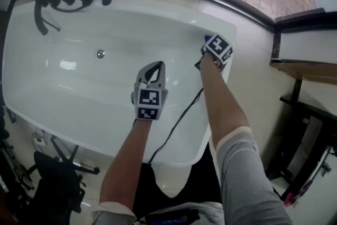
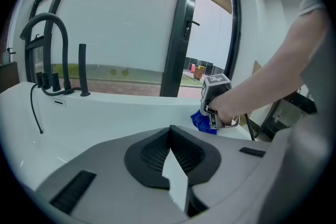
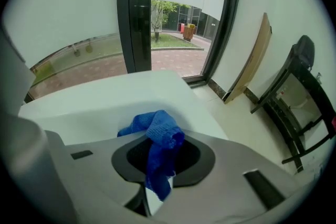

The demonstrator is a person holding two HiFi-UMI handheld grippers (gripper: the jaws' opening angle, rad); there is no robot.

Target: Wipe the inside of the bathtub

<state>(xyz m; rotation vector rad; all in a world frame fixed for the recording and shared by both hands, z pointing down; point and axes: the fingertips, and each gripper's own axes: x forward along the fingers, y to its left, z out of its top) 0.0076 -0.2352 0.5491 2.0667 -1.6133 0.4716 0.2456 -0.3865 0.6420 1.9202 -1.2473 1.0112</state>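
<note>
Tub (image 1: 63, 92): white, long, seen from above. Black faucet (image 2: 66, 60) on the far rim at the left end. Round metal drain fitting (image 1: 100, 54) on the far inside wall.

Left gripper (image 1: 154, 72): held over the tub's inside, about mid-length, nearer the person's side. Jaws pinched together at the tips with nothing between them; only white tub shows through the sliver lower down. Cannot tell whether the tips touch the tub wall.

Right gripper (image 1: 210, 45): out at the tub's right end, arm stretched, at the rim there. Jaws clamped on a blue cloth (image 3: 157, 139). The cloth is bunched; a fold stands up past the jaw tips and a tail hangs down between the pads. From above only a small blue bit shows past the marker cube, at the rim's inner edge. The left gripper's view shows the cloth hanging just under the right gripper, against the white rim.

The two grippers are well apart.

Black cable (image 1: 179, 118): runs from near the right gripper, across the near inside of the tub, over the near rim and down toward the person.

Beyond the right end: dark window frame (image 3: 135, 13), brick paving and grass outside. A board (image 3: 254, 60) leans against the right wall.
</note>
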